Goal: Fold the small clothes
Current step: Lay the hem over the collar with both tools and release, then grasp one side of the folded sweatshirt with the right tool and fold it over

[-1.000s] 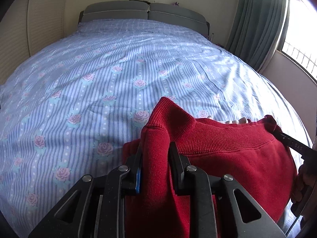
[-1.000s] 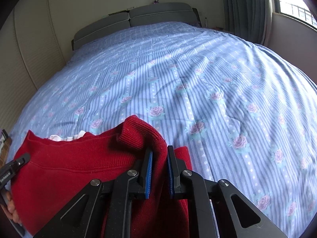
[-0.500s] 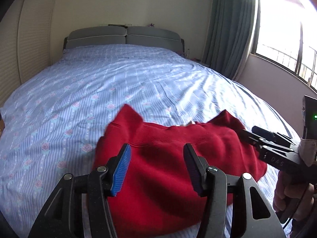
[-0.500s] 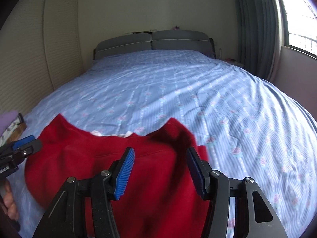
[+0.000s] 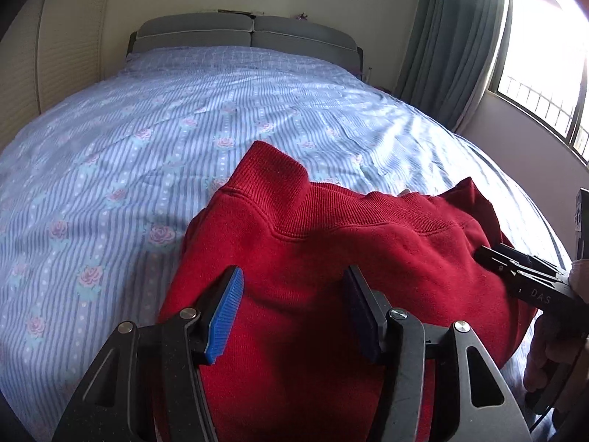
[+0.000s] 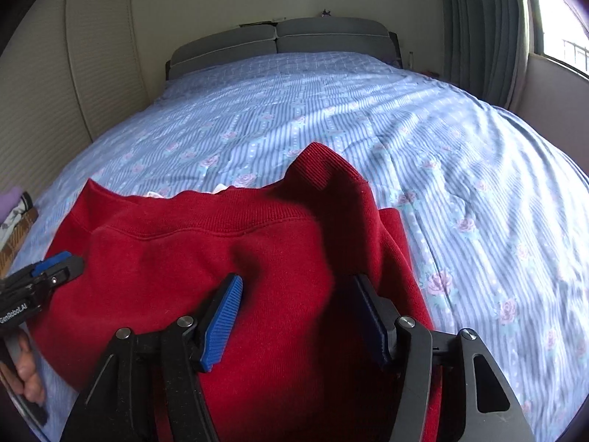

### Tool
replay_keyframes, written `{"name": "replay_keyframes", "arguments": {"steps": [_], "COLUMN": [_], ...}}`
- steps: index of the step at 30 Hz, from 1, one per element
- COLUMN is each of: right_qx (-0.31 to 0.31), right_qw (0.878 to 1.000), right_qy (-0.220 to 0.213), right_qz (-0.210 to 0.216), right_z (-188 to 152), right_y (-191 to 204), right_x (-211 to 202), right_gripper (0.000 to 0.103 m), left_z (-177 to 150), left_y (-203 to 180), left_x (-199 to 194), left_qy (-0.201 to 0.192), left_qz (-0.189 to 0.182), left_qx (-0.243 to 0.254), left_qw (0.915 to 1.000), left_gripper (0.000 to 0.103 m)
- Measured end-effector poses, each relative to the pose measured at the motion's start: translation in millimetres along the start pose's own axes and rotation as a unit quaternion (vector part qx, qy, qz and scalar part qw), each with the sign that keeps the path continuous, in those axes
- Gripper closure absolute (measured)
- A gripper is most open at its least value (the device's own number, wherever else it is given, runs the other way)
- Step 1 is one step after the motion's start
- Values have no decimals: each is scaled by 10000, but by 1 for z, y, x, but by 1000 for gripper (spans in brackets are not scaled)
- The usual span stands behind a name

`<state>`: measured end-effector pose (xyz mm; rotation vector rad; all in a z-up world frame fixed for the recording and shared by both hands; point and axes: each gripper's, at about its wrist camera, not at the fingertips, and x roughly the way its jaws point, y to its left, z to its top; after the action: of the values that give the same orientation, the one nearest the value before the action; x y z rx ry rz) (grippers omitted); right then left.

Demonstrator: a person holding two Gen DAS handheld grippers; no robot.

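A small red sweatshirt (image 5: 331, 258) lies folded on the bed, its ribbed hem edge facing away with both corners sticking up; it also shows in the right wrist view (image 6: 228, 269). A bit of white fabric (image 6: 221, 188) peeks out behind the hem. My left gripper (image 5: 291, 313) is open just above the garment's near left part, holding nothing. My right gripper (image 6: 296, 320) is open above the near right part, holding nothing. Each gripper also appears at the edge of the other's view: the right one in the left wrist view (image 5: 515, 269), the left one in the right wrist view (image 6: 55, 269).
The bed (image 5: 184, 118) has a blue striped sheet with pink roses and a grey headboard (image 5: 250, 33). Curtains (image 5: 452, 44) and a window (image 5: 545, 66) are at the right. A cream wall panel (image 6: 73, 84) is at the left. A patterned item (image 6: 14, 217) lies at the bed's left edge.
Both grippers let go of the red hem corners they were pinching, opened wide and pulled back. The garment now rests on the bed.
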<state>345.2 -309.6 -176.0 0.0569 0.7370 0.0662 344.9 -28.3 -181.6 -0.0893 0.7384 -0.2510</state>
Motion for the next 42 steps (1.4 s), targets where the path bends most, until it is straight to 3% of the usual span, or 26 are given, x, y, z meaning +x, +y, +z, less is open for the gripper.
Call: {"name": "replay_keyframes", "arguments": {"steps": [4, 8, 16, 23, 29, 35, 38, 40, 42], "right_qx": [48, 156, 1420, 2670, 3493, 3625, 3803, 4010, 4145], "right_qw": [9999, 9996, 9897, 9615, 9292, 9227, 9130, 9011, 8926], "right_qy": [-18, -209, -196, 73, 475, 464, 318, 242, 212], "right_qz": [-96, -132, 42, 644, 1108, 1229, 1445, 1633, 1760], "right_z": [2, -3, -46, -74, -89, -88, -85, -86, -86], "right_y": [4, 5, -44, -81, -78, -66, -71, -78, -80], "right_x": [-8, -42, -99, -90, -65, -40, -27, -20, -15], "right_gripper": [41, 39, 38, 38, 38, 38, 38, 40, 56], "left_z": [2, 2, -13, -18, -16, -17, -19, -21, -21], "left_y": [-5, -14, -44, -63, -62, -64, -62, -59, -57], "left_x": [-6, -33, -83, -92, -92, -90, -89, -88, -88], "left_qy": [16, -69, -224, -178, -151, -147, -130, -96, -75], "left_qz": [104, 157, -14, 213, 290, 281, 301, 302, 317], "left_qx": [43, 43, -20, -135, -352, -317, -322, -375, -406], "left_qw": [9999, 9998, 9997, 9995, 9988, 9990, 9989, 9988, 9986], "left_gripper": [48, 47, 41, 41, 38, 38, 38, 38, 38]}}
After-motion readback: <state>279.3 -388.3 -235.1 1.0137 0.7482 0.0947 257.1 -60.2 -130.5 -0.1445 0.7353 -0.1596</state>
